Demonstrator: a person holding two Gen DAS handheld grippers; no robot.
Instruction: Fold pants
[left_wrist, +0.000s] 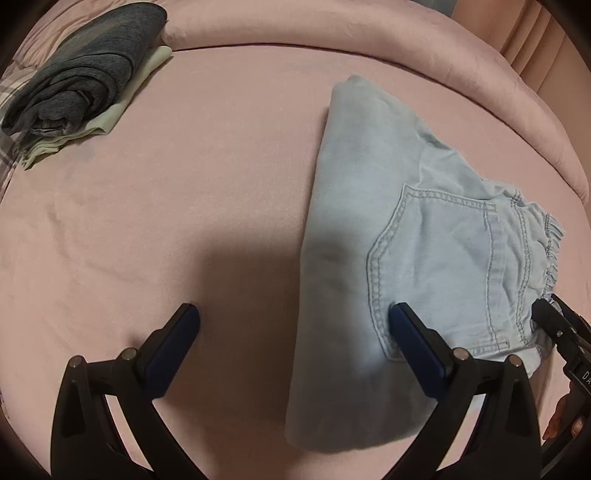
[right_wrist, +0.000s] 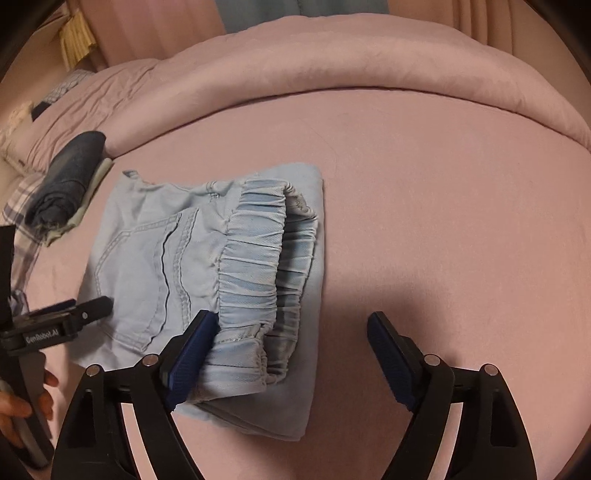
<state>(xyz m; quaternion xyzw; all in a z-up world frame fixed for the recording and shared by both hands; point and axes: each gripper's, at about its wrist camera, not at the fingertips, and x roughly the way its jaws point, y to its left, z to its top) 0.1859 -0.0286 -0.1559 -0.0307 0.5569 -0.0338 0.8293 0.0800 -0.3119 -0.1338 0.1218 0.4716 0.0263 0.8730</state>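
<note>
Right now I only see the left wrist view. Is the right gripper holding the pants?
Observer: No. The right gripper is open. One of its fingers is beside the elastic waistband, and the other is over bare sheet.
Operator: Is the waistband lying flat?
Observer: Not fully. Its far end curls open and shows the inside.
Operator: Is anything past the waistband on that side?
Observer: Yes, a lower folded layer of the pants sticks out beyond it onto the sheet.
</note>
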